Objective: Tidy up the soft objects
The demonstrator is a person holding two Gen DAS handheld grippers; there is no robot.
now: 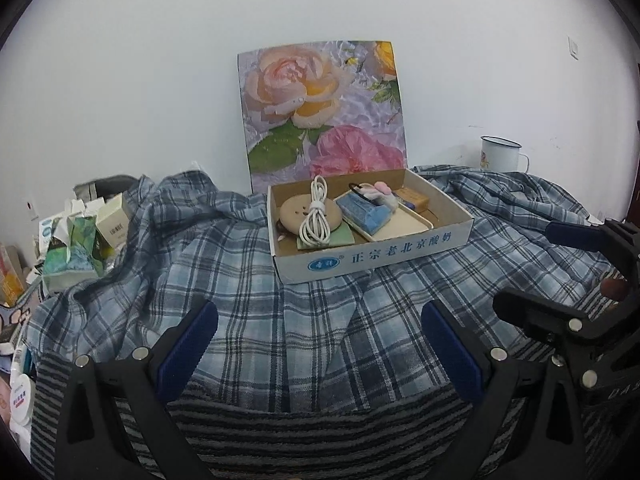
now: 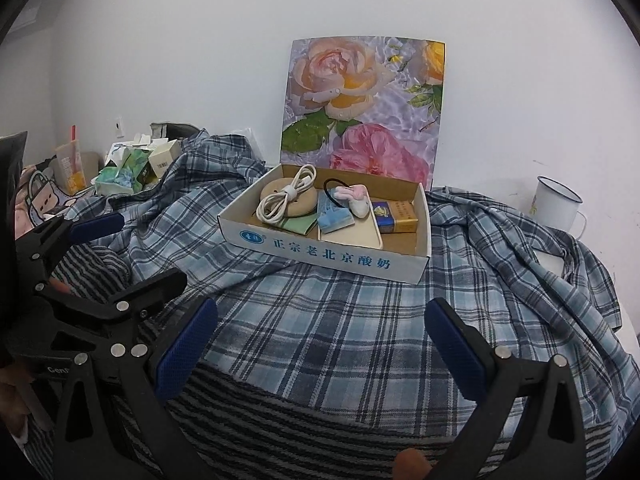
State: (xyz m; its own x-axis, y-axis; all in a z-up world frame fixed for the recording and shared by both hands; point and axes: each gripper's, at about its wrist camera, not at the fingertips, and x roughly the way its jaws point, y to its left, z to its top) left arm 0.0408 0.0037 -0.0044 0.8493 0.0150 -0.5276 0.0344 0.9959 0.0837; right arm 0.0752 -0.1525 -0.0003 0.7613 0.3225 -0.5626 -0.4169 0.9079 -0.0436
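A blue plaid shirt lies spread and crumpled over the table, on top of a grey striped cloth. It also shows in the right wrist view, with the striped cloth in front. My left gripper is open and empty above the shirt's near part. My right gripper is open and empty over the same area. The right gripper shows at the right edge of the left wrist view, and the left gripper at the left edge of the right wrist view.
A white cardboard box with a flowered lid sits on the shirt, holding a coiled white cable, a beige tray and small items. An enamel mug stands at the back right. Tissue packs and cartons crowd the left.
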